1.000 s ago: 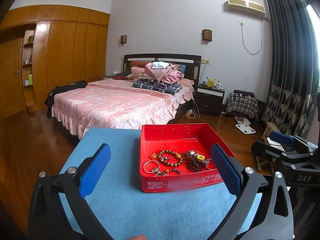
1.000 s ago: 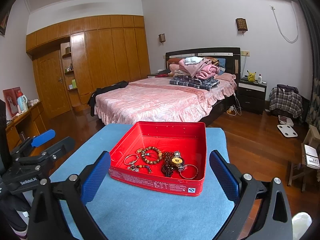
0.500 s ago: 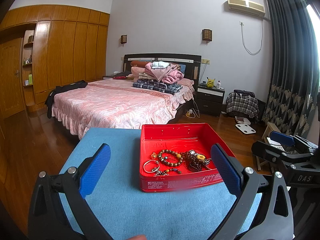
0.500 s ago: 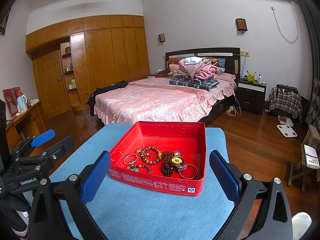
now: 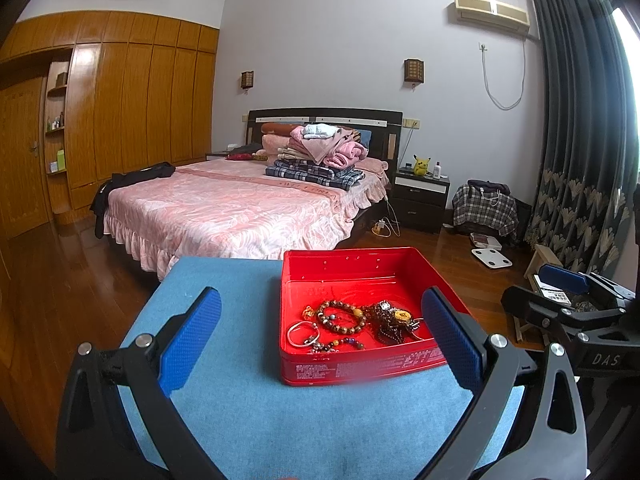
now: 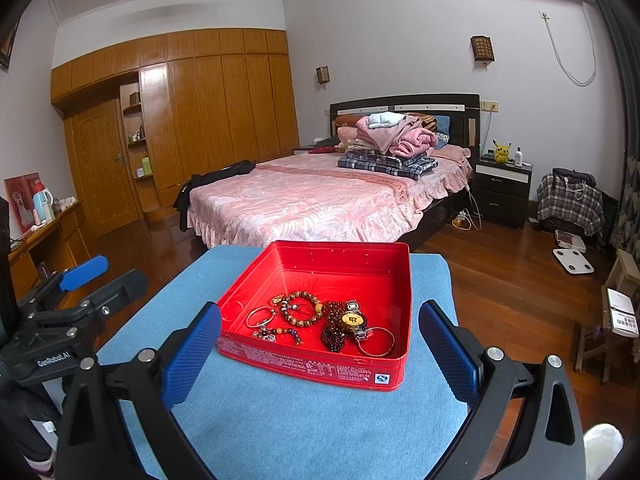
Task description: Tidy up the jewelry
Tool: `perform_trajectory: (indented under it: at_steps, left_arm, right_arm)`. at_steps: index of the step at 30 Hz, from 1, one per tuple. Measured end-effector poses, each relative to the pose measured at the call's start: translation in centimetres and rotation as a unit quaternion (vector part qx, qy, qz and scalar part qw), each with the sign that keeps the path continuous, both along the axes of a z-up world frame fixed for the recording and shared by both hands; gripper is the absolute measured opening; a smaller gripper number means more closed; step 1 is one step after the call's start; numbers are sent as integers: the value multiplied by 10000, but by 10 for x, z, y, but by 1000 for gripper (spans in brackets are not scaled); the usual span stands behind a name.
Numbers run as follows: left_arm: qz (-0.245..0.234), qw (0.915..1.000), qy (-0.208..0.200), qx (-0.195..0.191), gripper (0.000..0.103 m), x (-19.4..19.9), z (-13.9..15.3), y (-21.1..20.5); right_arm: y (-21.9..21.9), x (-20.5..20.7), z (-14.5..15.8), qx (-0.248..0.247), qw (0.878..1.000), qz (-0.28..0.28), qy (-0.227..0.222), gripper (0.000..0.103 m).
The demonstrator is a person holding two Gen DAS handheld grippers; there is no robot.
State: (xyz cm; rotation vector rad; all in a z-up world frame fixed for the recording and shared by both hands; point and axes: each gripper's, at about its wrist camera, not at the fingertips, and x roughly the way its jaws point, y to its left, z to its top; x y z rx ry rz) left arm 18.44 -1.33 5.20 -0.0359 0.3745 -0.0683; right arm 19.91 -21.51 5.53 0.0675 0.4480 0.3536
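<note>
Red tin (image 5: 360,368) sits on the blue-covered desk (image 5: 224,420), lid off, toward the desk's far right part in the left wrist view. All jewelry lies inside the tin, bunched toward its near wall. Brown bead bracelet (image 6: 301,309) lies flat near the tin's middle. Silver bangle (image 6: 260,317) is just left of the bead bracelet; a small multicolour bead strand (image 6: 280,333) lies between them and the tin's near wall. Dark bead cluster (image 6: 334,330) is right of the bead bracelet, with a watch (image 6: 354,321), gold-faced, resting on top of it. Thin hoop bangle (image 6: 376,342) is touching the watch band end, close to the tin's near right corner.

Left gripper (image 5: 320,336) hovers above the desk in front of the tin, blue-padded fingers (image 5: 192,340) spread wide, nothing between them. Its right finger overlaps the tin's near right corner in view; contact cannot be told. Right gripper (image 6: 320,338) is also in front of the tin, fingers (image 6: 446,348) wide apart, holding nothing, framing the tin from either side in view.

Behind the tin: pink bed (image 6: 320,200) with folded clothes stacked at the headboard end. Wooden wardrobe (image 6: 208,112) is left of the bed, nightstand (image 6: 502,190) right of it. Wood floor (image 6: 500,280) surrounds the desk.
</note>
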Motion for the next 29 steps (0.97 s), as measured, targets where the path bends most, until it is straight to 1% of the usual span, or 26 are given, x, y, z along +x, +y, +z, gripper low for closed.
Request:
perform_trajectory:
  at_steps: [8, 16, 29]
  left_arm:
    - [-29, 10000, -16, -52, 97, 0, 2, 0]
    - [13, 10000, -26, -32, 97, 1, 1, 0]
    - [32, 10000, 5, -17, 97, 2, 1, 1]
  right_arm:
    - [0, 0, 0, 0, 10000, 1, 2, 97]
    - [-8, -2, -6, 7, 10000, -31, 27, 97]
    - [-8, -2, -5, 10, 10000, -30, 28, 97]
